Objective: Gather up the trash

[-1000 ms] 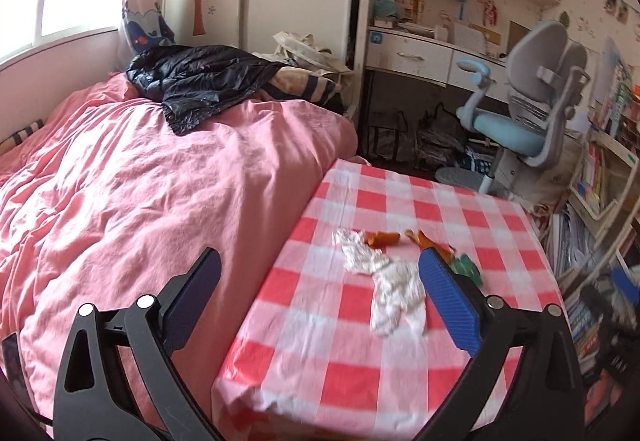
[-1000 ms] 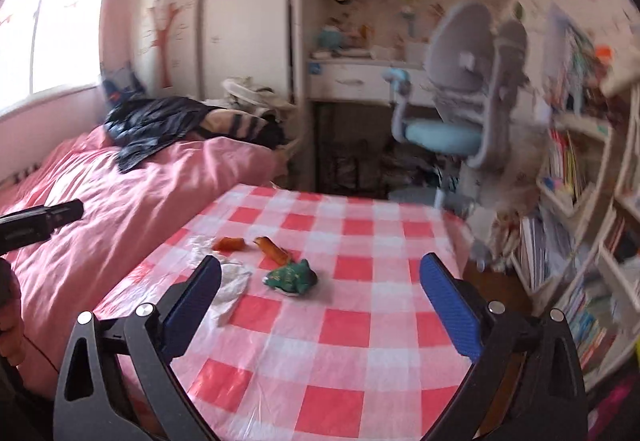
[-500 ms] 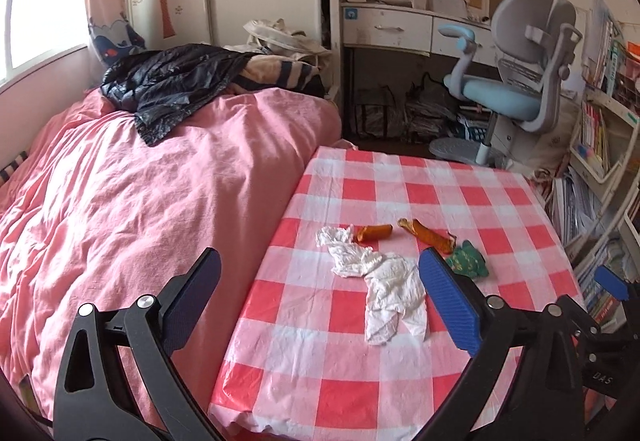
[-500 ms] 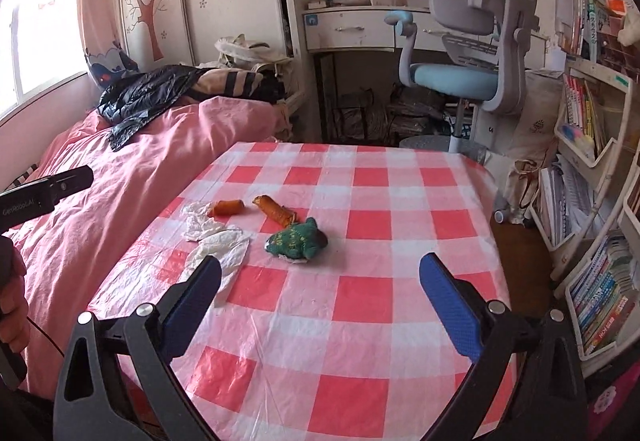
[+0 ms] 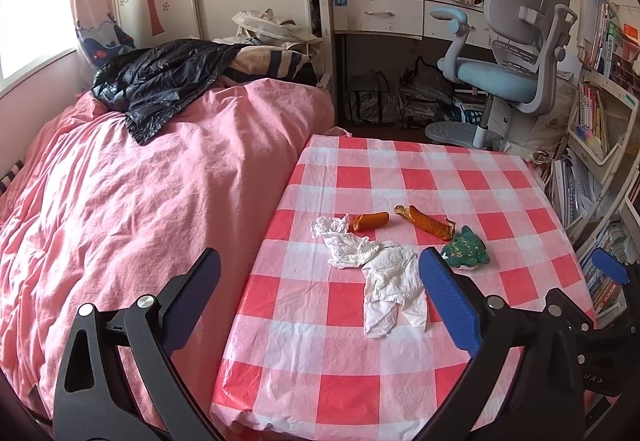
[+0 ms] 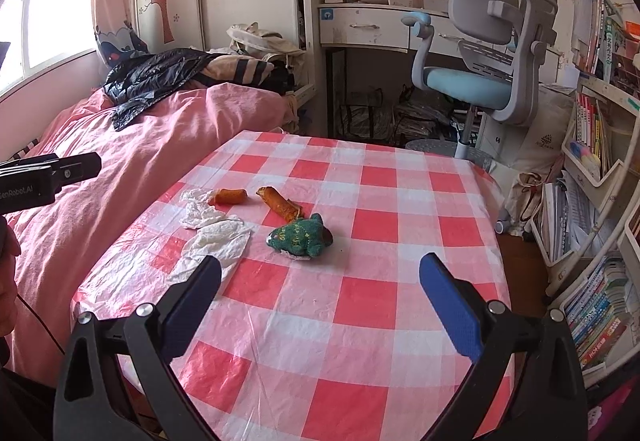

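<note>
Both hand-held grippers are hanging empty with their jaws spread wide: the left hand-held gripper (image 5: 320, 293) is hovering over the near edge of the counter (image 5: 400, 381), and the right hand-held gripper (image 6: 320, 297) is hovering over its near side too. Nothing appears collected yet. All the trash is lying on the counter around the green wrapper (image 6: 300, 237): two crumpled white tissues (image 5: 384, 281) are sitting just beside it toward the bed (image 5: 120, 201), the long orange wrapper (image 6: 280, 203) is touching or nearly touching its far edge, and the short orange wrapper (image 6: 228, 196) is lying beyond that, near the farther tissue. No bin or bag is showing in either view, so every piece seems left to gather.
</note>
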`<state>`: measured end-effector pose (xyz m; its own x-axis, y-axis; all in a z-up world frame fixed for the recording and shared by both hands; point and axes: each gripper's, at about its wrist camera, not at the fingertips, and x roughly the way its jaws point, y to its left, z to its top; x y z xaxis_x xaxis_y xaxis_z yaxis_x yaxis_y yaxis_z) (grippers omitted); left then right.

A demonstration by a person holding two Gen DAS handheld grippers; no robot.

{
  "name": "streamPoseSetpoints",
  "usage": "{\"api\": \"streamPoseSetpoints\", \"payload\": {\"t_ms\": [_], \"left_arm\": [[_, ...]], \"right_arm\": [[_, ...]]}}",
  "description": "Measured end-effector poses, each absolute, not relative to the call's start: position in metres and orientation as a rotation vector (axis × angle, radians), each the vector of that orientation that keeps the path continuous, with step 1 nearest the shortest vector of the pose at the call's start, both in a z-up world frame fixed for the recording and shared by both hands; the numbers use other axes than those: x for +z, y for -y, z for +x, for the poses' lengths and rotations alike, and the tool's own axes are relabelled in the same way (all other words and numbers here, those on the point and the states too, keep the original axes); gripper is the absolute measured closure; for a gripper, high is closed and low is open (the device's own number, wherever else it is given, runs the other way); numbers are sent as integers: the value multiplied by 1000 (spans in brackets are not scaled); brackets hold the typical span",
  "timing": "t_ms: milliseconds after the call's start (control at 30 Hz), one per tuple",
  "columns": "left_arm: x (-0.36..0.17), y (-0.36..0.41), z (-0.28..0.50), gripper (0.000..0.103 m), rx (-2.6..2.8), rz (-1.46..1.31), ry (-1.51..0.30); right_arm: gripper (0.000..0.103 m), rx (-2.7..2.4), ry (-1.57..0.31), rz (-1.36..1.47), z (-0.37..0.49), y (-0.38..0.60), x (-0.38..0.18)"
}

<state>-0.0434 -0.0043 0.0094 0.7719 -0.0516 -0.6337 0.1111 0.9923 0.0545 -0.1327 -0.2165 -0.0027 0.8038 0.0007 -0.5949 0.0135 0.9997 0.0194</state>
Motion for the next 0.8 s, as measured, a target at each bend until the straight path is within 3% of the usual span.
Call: {"api": "streamPoseSetpoints", "payload": {"t_ms": [800], "left_arm": [[5,-18,-35,7,-86,36,-712]], "right_arm": [[8,-60,-673,128,-109,230,-18]]}}
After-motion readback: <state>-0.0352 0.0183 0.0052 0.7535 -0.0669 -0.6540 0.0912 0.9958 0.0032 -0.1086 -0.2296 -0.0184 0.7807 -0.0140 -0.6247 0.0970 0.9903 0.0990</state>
